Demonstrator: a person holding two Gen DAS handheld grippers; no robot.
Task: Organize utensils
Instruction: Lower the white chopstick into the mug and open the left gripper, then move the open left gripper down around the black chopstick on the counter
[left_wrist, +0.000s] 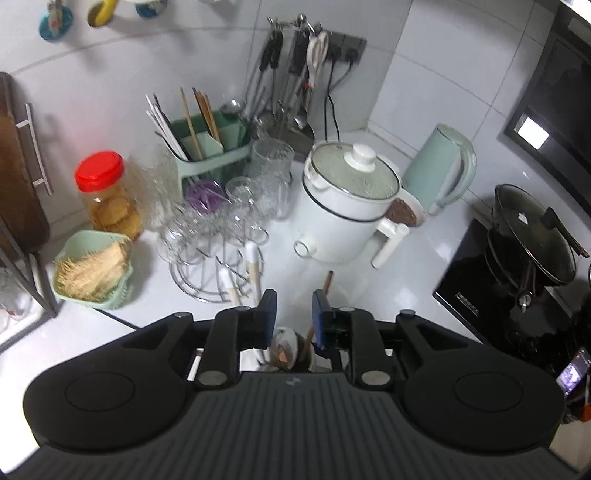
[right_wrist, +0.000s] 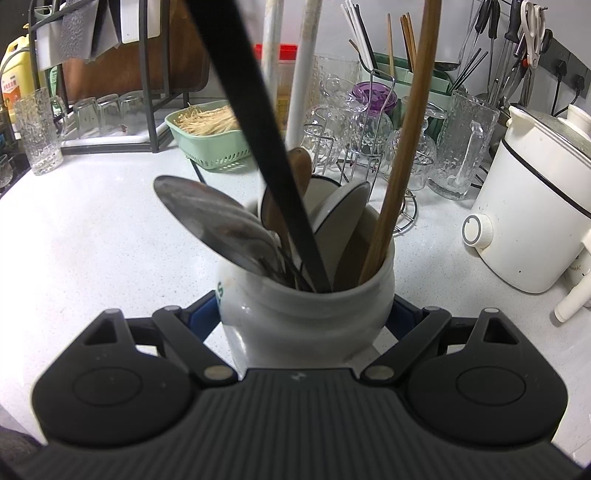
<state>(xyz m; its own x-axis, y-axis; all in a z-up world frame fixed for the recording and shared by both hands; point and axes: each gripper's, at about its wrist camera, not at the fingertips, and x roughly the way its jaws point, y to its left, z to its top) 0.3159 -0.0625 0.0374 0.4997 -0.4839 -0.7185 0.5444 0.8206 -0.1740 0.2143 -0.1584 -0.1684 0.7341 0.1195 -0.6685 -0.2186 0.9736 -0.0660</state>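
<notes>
Right wrist view shows the right claw (right_wrist: 306, 314) clamped around the white utensil crock (right_wrist: 306, 314) on the surface (right_wrist: 92, 229) — apparently steadying it — while the left claw (left_wrist: 294, 314) hangs open above, gripping nothing.

A glossy off-white ceramic utensil crock (right_wrist: 306, 314) with a trace of green lettering near its left shoulder. Inside it: a matte black flat handle (right_wrist: 258, 122), warm brown wooden chopsticks (right_wrist: 402, 155), a grey mirror-bright steel ladle bowl (right_wrist: 207, 221). Far left, a mint-green slotted basket (right_wrist: 218, 151) of pale straw-coloured sticks. Right, a white electric pot (left_wrist: 347, 210) ringed by a thin black band. A red-lidded amber jar (left_wrist: 105, 192). White countertop (right_wrist: 92, 229), finely speckled grey.
</notes>
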